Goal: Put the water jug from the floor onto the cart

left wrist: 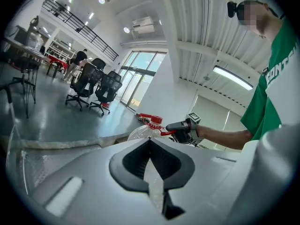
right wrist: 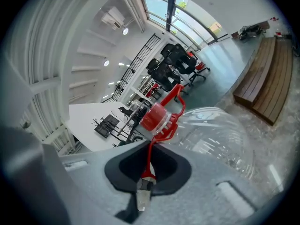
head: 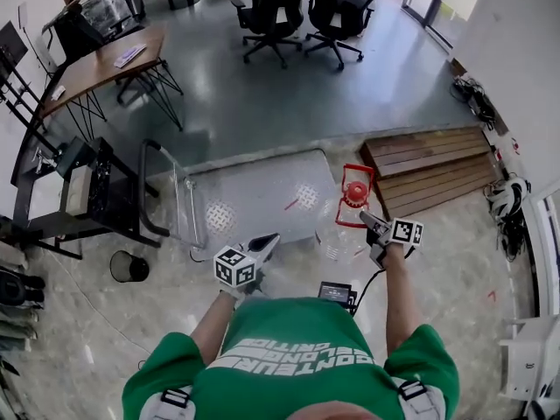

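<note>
The water jug [head: 341,240] is clear plastic with a red cap [head: 355,192] and a red loop handle. It hangs tilted just off the right edge of the flat metal cart [head: 254,201]. My right gripper [head: 374,224] is shut on the red handle strap [right wrist: 149,163], and the jug body [right wrist: 213,135] fills the right gripper view beyond the jaws. My left gripper [head: 266,244] is shut and holds nothing, over the cart's near edge, left of the jug. The left gripper view shows the jug [left wrist: 139,133] and the right gripper [left wrist: 181,125] ahead.
The cart's push handle [head: 168,191] stands at its left end. A wooden pallet [head: 429,169] lies to the right of the cart. A black bin [head: 129,267], a black rack [head: 83,191], a desk [head: 105,64] and office chairs [head: 276,11] stand further off.
</note>
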The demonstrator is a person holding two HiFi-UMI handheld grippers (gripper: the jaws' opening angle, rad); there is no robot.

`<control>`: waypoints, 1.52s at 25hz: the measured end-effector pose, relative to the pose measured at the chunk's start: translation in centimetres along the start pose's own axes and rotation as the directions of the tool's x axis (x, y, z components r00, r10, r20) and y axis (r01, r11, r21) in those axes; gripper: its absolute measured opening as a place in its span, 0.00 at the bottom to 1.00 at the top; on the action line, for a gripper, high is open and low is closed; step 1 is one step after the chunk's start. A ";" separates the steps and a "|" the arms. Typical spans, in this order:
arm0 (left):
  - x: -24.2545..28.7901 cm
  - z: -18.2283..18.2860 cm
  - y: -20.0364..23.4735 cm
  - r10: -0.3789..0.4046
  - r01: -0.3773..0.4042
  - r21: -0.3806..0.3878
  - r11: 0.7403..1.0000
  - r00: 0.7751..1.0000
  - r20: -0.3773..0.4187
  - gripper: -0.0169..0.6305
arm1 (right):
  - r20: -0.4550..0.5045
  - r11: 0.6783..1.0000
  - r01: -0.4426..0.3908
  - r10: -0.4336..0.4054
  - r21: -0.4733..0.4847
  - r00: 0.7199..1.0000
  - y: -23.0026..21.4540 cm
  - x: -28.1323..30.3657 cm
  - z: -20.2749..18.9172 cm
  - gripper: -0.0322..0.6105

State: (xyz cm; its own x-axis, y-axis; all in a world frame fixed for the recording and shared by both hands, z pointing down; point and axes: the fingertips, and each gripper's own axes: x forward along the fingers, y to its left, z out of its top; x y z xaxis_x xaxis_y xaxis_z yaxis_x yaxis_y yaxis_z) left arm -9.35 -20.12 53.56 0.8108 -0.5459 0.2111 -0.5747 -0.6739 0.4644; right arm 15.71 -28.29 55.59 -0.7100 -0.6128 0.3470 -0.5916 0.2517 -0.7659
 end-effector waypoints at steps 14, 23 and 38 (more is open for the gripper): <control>-5.8 4.1 10.6 0.060 -0.060 -0.007 0.998 0.998 0.029 0.05 | -0.074 0.998 -0.044 0.041 -0.048 0.996 6.2 13.3 2.1 0.04; -9.2 5.7 16.3 0.088 -0.087 -0.022 0.996 0.995 0.037 0.05 | -0.105 0.996 -0.064 0.056 -0.067 0.993 8.9 19.3 1.7 0.04; -8.1 6.1 19.6 0.115 -0.113 -0.075 0.991 0.993 0.029 0.05 | -0.223 0.990 -0.124 0.105 -0.073 0.969 8.0 26.0 2.1 0.04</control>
State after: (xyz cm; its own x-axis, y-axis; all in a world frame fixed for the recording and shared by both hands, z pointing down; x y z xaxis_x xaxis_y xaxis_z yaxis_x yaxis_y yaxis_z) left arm -27.87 -31.91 55.69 0.7356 -0.6341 0.2385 -0.6525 -0.5686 0.5010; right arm -6.67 -43.75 57.32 -0.8357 -0.3999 0.3764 -0.5249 0.3798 -0.7617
